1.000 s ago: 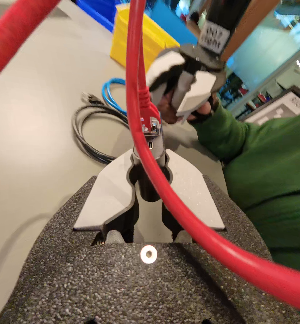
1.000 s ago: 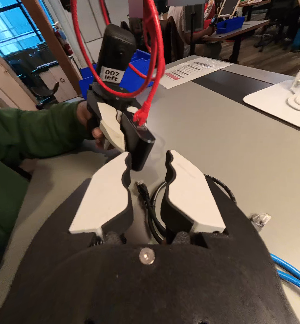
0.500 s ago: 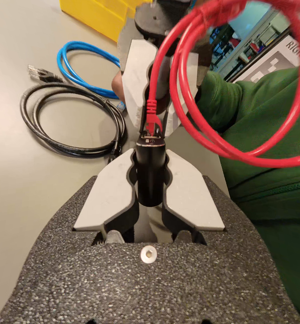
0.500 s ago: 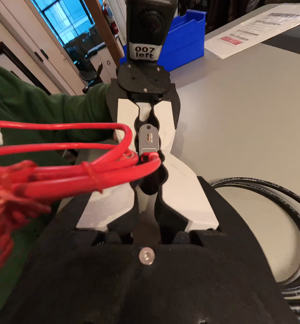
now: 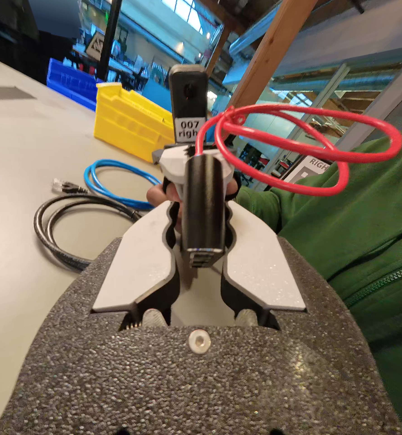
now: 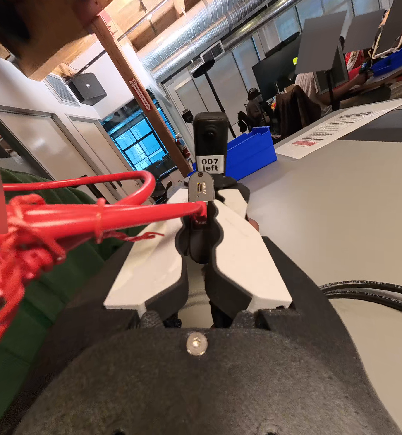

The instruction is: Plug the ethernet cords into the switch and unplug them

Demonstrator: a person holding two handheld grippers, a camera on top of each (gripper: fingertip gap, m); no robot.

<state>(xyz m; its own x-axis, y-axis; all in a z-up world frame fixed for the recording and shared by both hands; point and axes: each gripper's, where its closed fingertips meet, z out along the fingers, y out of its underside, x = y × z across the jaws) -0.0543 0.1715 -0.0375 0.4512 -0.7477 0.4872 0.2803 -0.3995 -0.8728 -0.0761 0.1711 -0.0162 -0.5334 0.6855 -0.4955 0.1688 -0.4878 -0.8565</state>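
Note:
The black switch [image 5: 202, 211] lies between both grippers above the grey table [image 5: 19, 211]; its ports face the left wrist camera. My right gripper [image 6: 199, 211] is shut on the switch [image 6: 200, 247] beside a red plug [image 6: 199, 219] seated in it. The coiled red cord [image 6: 124, 219] hangs off to the side and also shows in the left wrist view [image 5: 313, 150]. My left gripper [image 5: 200, 207] is open around the switch, with a gap on its left side. The right gripper [image 5: 195, 162] grips the switch's far end.
A coiled black cord [image 5: 54, 235] and a blue cord [image 5: 115, 164] lie on the table to the left. A yellow bin [image 5: 129, 127] and a blue bin [image 5: 70, 80] stand behind them. A person's green sleeve [image 5: 336, 235] fills the right. A printed sheet [image 6: 336, 131] lies farther off. My left and right fingertips are right by each other.
My left gripper has opened off the switch while my right gripper has closed on it. Both grippers have tilted up, and the red coil has swung to the side.

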